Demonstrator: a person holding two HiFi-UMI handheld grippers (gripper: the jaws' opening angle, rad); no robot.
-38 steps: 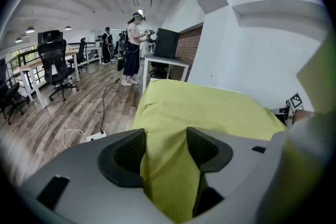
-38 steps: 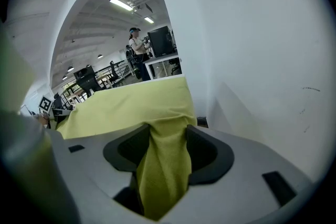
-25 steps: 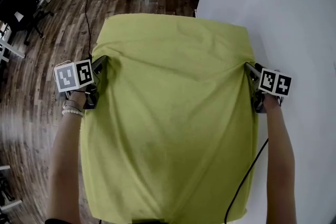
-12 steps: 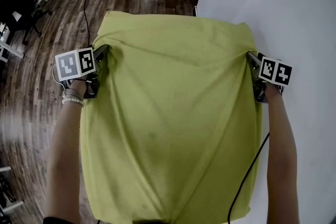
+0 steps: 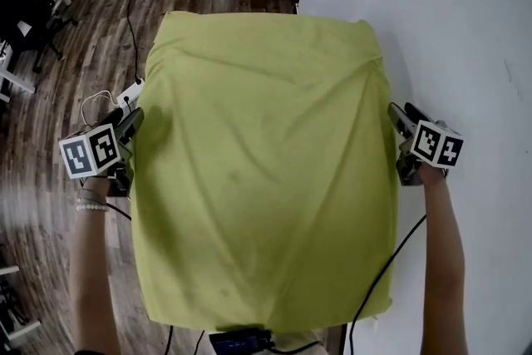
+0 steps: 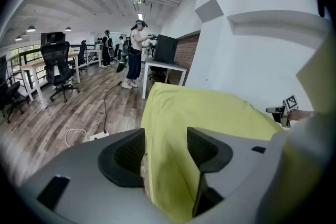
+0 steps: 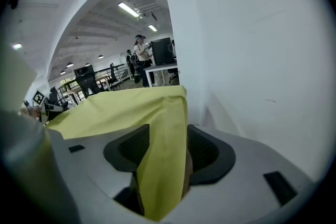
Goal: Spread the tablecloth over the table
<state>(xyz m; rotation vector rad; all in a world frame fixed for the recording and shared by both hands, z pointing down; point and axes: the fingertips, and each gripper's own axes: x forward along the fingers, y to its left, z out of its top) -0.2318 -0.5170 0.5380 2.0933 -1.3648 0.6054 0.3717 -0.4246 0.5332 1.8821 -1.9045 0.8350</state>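
- A yellow-green tablecloth lies draped over a table that is wholly hidden beneath it. Its long axis runs straight away from the person, and its hems fall past both sides.
- The left gripper stands at the cloth's left long edge, over the wooden floor. Its jaws are parted, and the hanging hem falls loosely through the gap, resting against the inner jaw rather than being pinched.
- The right gripper stands at the opposite long edge, between the cloth and the white wall. Its jaws are spread about as wide as the left pair, and a fold of the hem hangs slack between them.
- The two claws face each other across the cloth's short axis, roughly level and about midway along its length. The fabric lies inward from each, to the right of the left claw and to the left of the right one.
- Neither hand looks nearer to the work, so any further tug or smoothing would likely need both to move together. Drawing clear looks like a matter of backing straight outward, away from the hems.
- The cloth looks largely settled, with only shallow creases near the far right corner.
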